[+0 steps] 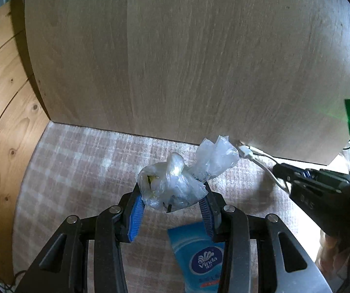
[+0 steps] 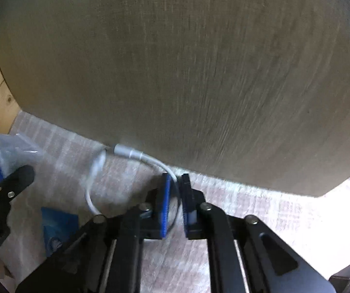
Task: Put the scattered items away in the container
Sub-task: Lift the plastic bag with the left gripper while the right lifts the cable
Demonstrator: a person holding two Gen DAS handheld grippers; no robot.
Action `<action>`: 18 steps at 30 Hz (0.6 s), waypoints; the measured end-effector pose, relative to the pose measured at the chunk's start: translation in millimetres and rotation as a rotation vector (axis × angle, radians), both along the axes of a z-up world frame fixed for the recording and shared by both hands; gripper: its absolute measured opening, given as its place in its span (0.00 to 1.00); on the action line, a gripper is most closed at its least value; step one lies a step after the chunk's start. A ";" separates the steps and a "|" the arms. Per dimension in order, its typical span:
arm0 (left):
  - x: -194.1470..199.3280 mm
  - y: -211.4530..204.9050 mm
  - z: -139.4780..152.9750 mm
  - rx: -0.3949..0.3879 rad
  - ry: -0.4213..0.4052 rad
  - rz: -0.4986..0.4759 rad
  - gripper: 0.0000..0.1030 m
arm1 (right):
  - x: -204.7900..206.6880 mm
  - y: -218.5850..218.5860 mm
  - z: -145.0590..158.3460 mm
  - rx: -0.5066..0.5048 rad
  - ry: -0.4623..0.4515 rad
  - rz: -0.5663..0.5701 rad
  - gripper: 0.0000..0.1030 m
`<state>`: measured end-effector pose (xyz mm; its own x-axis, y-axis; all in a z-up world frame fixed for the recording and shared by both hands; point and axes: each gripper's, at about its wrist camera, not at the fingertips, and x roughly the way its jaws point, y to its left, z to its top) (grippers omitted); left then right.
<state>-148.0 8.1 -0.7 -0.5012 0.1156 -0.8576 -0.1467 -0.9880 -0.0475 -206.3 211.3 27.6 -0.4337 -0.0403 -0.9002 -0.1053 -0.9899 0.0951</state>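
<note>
Right gripper pinching white cable; left gripper clamping plastic bag. Risk: thin cable slipping free.

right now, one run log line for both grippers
left gripper: shut on plastic bag | right gripper: shut on white cable | tissue pack: on cloth | container: unseen

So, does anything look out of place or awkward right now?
Nothing is spilled or damaged. The white cable runs with its plug end tucked against the wooden panel while the right tool pinches it. The tissue pack lies loose on the checked cloth.
</note>
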 end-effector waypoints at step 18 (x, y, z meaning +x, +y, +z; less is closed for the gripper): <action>132.4 113.6 73.5 0.043 0.081 -0.185 0.38 | 140.3 68.2 98.2 0.025 0.116 -0.175 0.04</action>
<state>-15.6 121.8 72.8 -0.5355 0.2478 -0.8074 -0.3308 -0.9411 -0.0695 -66.0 279.5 125.8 -0.5329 0.0664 -0.8436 -0.2658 -0.9596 0.0924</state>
